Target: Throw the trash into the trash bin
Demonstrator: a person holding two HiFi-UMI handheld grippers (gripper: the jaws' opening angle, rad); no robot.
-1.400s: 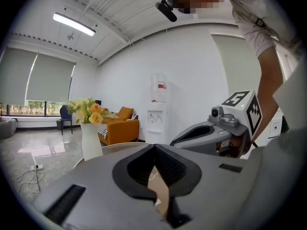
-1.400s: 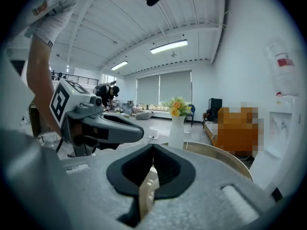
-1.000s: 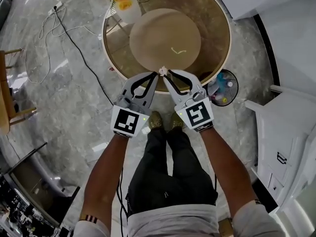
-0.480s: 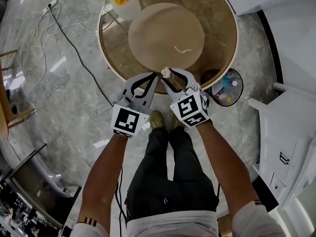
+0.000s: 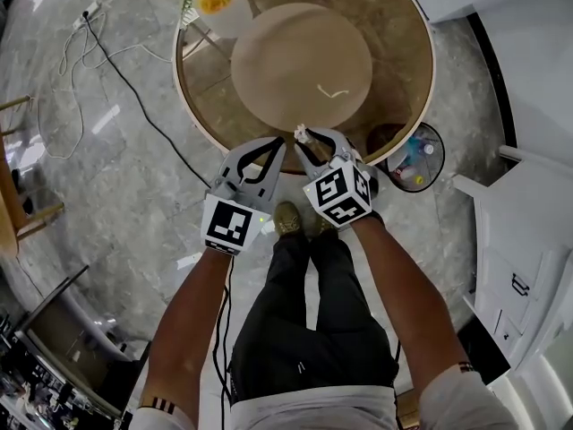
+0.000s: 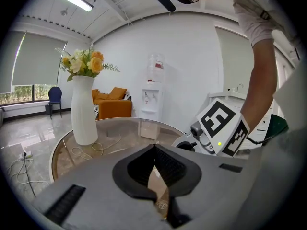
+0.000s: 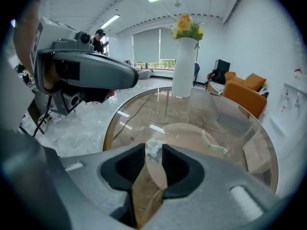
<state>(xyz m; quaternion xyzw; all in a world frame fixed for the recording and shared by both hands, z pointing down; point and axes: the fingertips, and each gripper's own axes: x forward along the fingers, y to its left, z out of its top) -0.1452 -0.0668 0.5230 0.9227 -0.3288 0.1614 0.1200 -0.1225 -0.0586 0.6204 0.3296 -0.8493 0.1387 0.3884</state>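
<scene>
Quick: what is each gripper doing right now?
Left gripper: jaws closed, nothing between them.
Right gripper: jaws have just been closing, and now pinch a crumpled paper scrap at their tips.

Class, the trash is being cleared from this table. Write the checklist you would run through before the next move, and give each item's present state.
1. Paper wad between the tips of the right gripper, whose jaws have just been closing: ok.
2. Grip firm enough to carry the wad: cannot tell.
3. Trash bin open-topped, on the floor to the right of the table: ok.
4. Wad above the bin: not ok, it is at the table's near edge.
5. Left gripper shut, empty, on the side away from the bin: ok.
6. Table cleared: not ok, a pale strip lies on it.
</scene>
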